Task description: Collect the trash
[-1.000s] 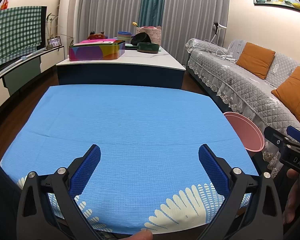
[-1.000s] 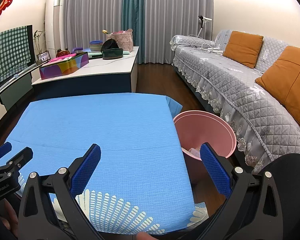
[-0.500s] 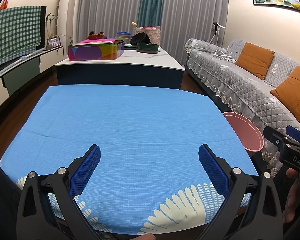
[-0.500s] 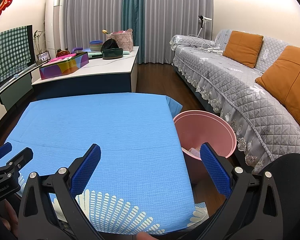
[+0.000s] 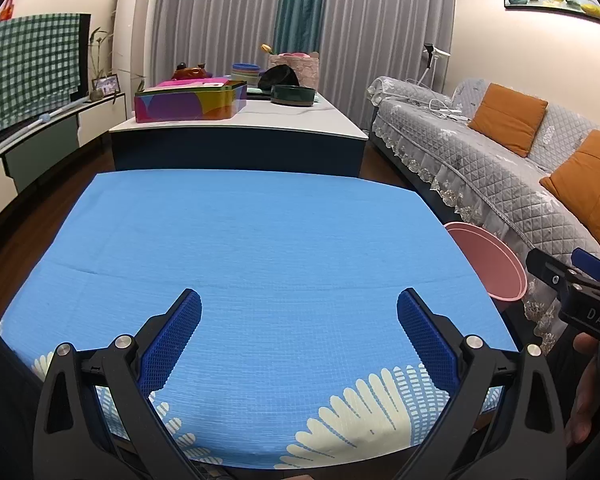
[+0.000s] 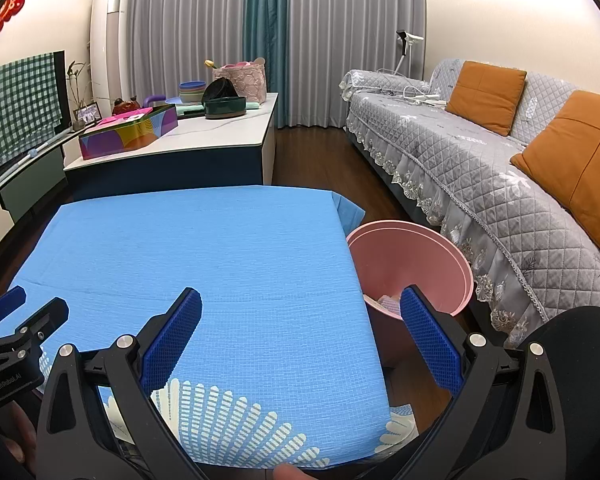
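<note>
A low table covered by a blue cloth with white flower prints along its near edge; 1 faint crease crosses the cloth.

Both cameras sit low at the near edge of the desk and look across it toward the curtains. The left one is over the middle of that edge. The right one is close to the near right corner. Both see the desk top, the pink bin and the sofa.

Black tongs with blue textured pads and silver screws.
</note>
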`<move>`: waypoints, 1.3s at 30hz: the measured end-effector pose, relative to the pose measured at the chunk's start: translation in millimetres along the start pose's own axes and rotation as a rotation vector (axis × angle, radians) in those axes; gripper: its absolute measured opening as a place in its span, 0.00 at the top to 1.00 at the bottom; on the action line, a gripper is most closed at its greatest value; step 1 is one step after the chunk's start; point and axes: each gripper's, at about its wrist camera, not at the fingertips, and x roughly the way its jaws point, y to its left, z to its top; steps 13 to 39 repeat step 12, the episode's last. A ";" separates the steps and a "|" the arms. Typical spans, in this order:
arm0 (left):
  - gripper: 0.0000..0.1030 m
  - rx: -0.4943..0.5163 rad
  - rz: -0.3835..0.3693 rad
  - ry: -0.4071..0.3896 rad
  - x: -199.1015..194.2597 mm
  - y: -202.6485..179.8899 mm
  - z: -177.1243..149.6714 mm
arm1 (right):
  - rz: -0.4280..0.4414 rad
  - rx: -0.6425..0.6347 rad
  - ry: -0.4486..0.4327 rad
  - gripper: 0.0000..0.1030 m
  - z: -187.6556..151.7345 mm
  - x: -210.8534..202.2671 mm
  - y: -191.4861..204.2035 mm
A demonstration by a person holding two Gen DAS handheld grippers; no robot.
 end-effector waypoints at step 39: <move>0.08 -0.007 0.022 0.011 3.2 2.2 2.8 | -0.001 0.007 0.005 0.05 -1.7 1.3 0.0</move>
